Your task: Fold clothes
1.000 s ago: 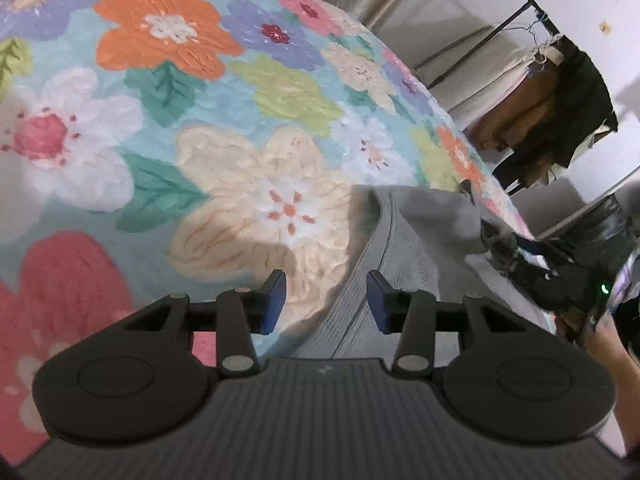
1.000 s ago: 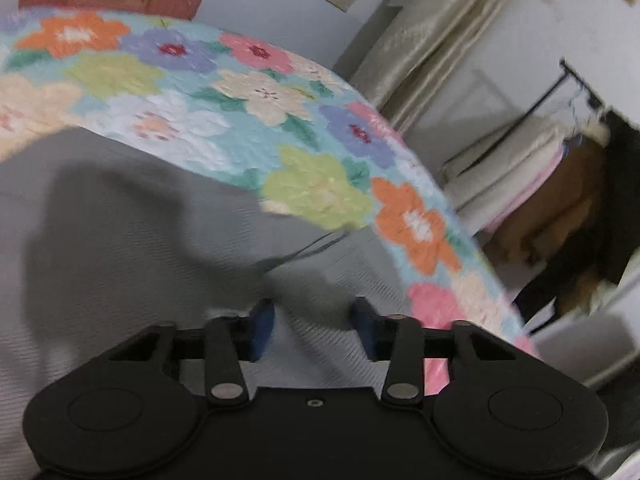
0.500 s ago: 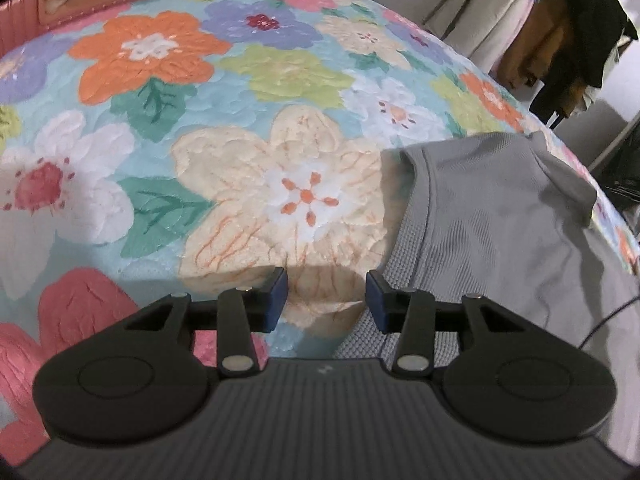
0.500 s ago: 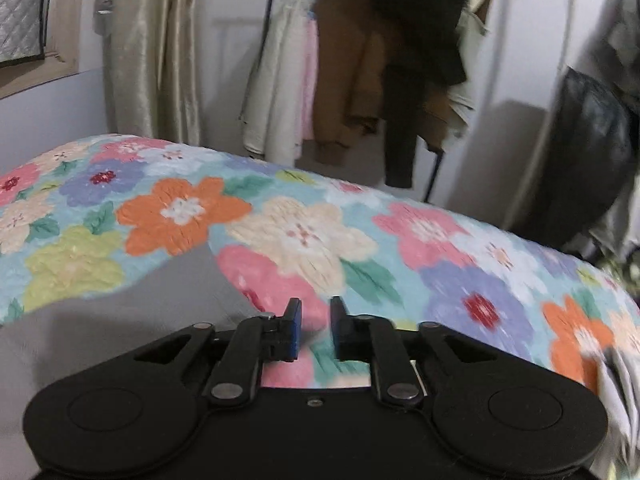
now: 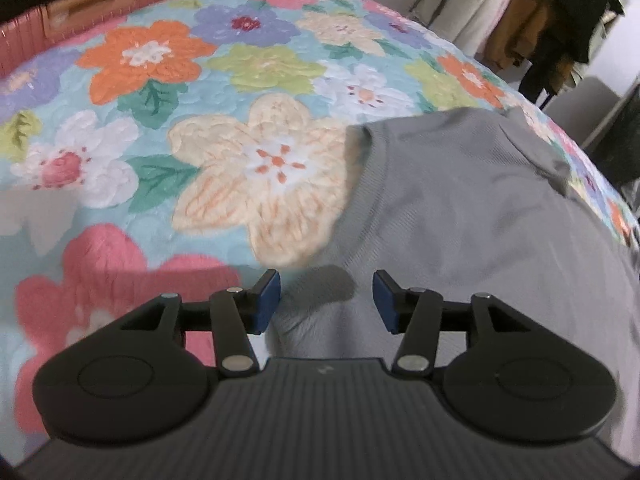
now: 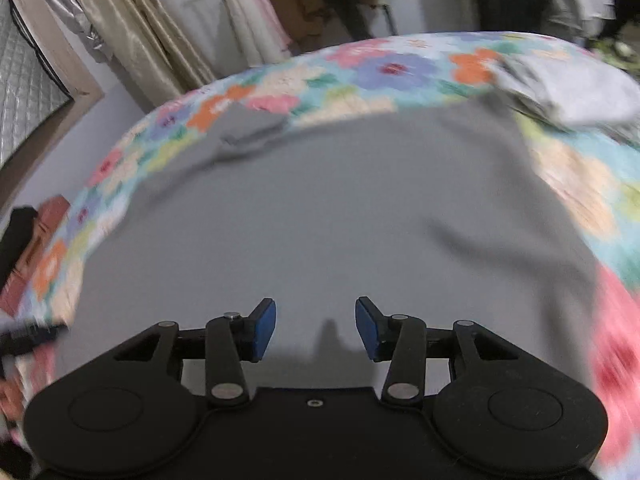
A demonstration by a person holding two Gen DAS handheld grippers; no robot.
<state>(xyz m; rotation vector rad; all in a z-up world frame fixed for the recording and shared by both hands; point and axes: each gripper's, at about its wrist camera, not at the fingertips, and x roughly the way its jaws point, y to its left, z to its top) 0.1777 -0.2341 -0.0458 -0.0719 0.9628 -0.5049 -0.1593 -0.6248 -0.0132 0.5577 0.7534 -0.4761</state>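
Blue-padded and spread wide with nothing between its pads, the left gripper (image 5: 326, 300) hovered just above the near ribbed edge of the grey top (image 5: 472, 208), seemingly lined up to pinch that hem. The right gripper (image 6: 316, 328), equally parted and empty, hung over the garment's broad middle. Beyond, the top lay spread on the floral quilt (image 5: 168, 80); farther right sat another pale grey garment (image 6: 576, 92).

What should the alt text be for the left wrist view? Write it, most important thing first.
The open left tool hovers over the edge of a grey garment spread on a floral quilt, holding nothing. A pink suitcase sits beyond the bed at upper left, and hanging clothes at upper right.
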